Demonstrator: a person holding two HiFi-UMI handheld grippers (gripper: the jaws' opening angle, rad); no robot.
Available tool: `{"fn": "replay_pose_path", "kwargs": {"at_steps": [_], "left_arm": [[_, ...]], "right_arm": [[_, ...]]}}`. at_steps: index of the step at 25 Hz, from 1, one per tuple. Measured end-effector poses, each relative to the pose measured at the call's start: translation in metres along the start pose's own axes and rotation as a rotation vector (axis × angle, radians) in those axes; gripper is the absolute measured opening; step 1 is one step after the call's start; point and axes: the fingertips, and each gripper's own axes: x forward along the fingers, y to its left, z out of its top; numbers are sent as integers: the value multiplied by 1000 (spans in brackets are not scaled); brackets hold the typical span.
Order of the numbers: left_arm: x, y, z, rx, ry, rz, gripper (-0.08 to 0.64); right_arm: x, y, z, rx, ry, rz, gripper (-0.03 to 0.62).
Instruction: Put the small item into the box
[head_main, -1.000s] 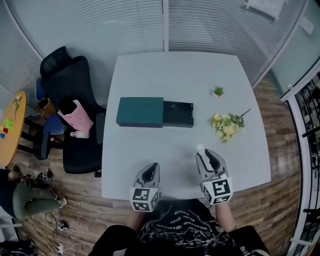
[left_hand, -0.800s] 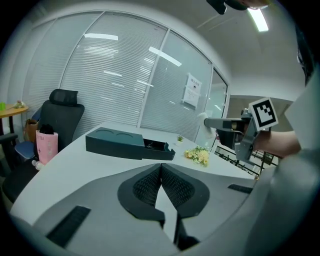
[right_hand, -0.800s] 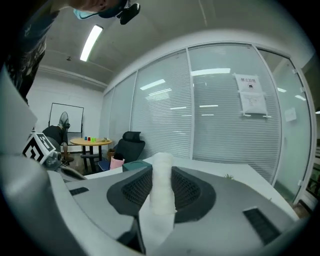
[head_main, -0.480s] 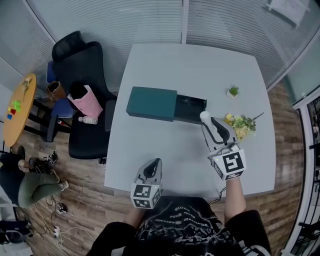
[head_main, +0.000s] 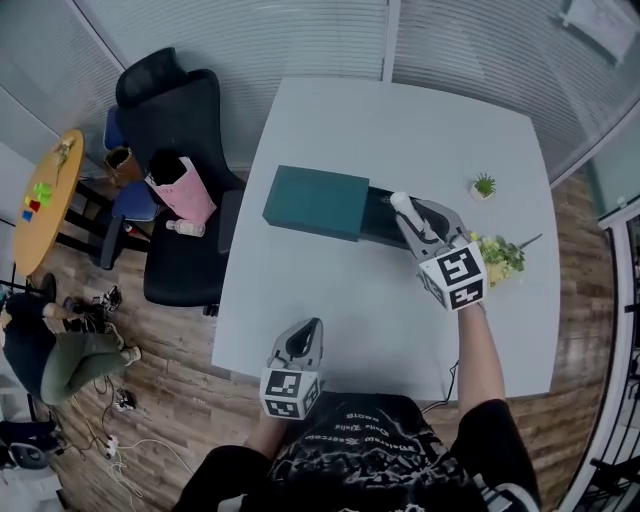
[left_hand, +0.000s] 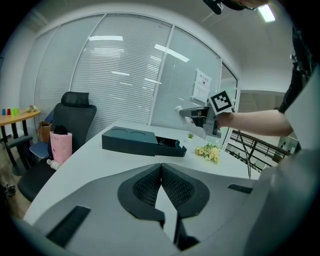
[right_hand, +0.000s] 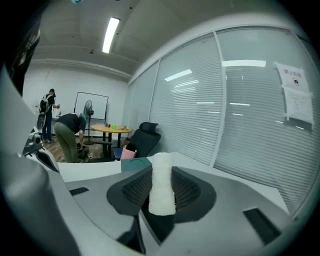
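Observation:
A dark teal box lies on the white table, its black drawer pulled out to the right. My right gripper hovers over that open drawer, shut on a small white cylindrical item that stands upright between the pads. The item sticks out past the jaw tips. The left gripper view shows the box with the right gripper in the air above the drawer end. My left gripper rests at the table's near edge, jaws shut on nothing.
A tiny potted plant and a bunch of yellow flowers lie right of the box. A black office chair with a pink bag stands left of the table. A round wooden table and a crouching person are further left.
My right gripper has carried the white item from the table's near edge forward and up, to above the box's open drawer. The left gripper has stayed at the near edge.

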Motion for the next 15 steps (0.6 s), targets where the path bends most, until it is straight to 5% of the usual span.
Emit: {"fn": "replay_pose_path", "kwargs": {"at_steps": [15], "left_arm": [[0,22,-14,-37,67,85,20]], "right_arm": [[97,-3,-84,-45,296,146,131]]}}
